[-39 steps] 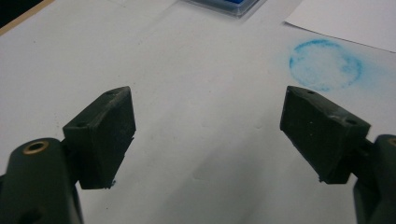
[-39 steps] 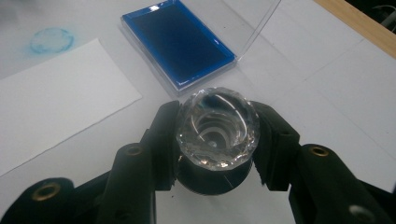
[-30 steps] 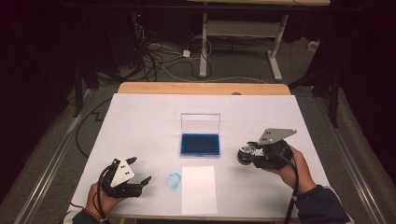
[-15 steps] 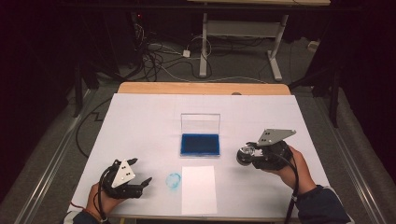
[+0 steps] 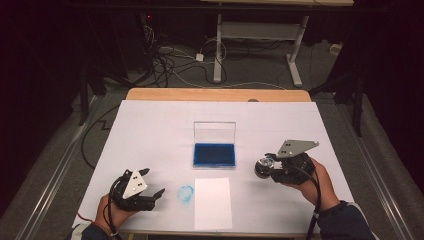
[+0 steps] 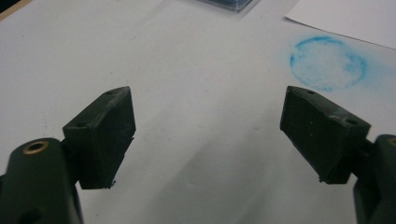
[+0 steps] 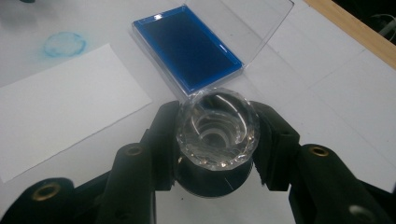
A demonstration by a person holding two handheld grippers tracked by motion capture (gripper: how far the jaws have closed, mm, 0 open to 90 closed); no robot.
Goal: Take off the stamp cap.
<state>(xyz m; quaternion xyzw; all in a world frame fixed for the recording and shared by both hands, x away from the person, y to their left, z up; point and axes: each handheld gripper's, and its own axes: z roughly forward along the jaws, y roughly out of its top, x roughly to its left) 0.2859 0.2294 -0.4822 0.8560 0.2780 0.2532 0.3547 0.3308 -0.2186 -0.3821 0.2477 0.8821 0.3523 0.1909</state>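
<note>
Nothing is seen to have moved since the earlier high views: both hands are held where they were, and the stamp has not been lowered. The right gripper (image 5: pixel 266 167) is closed on a round stamp with a clear faceted knob (image 7: pixel 217 128) (its dark base is gripped between the jaws), and is kept above the white table covering (image 5: pixel 150 130), just to the right of the open blue ink pad (image 5: pixel 214 154). The ink pad's clear lid (image 5: pixel 214 132) is stood up behind it. The left gripper (image 5: pixel 150 192) is rested near the front left, its jaws spread wide with nothing between them. A blue ring print (image 6: pixel 328 63) is left on the covering beside the blank white paper sheet (image 5: pixel 213 202). Judged from this pause, inking is probably the step in hand, since the stamp is held closer to the pad than to the sheet, which is not yet marked.
</note>
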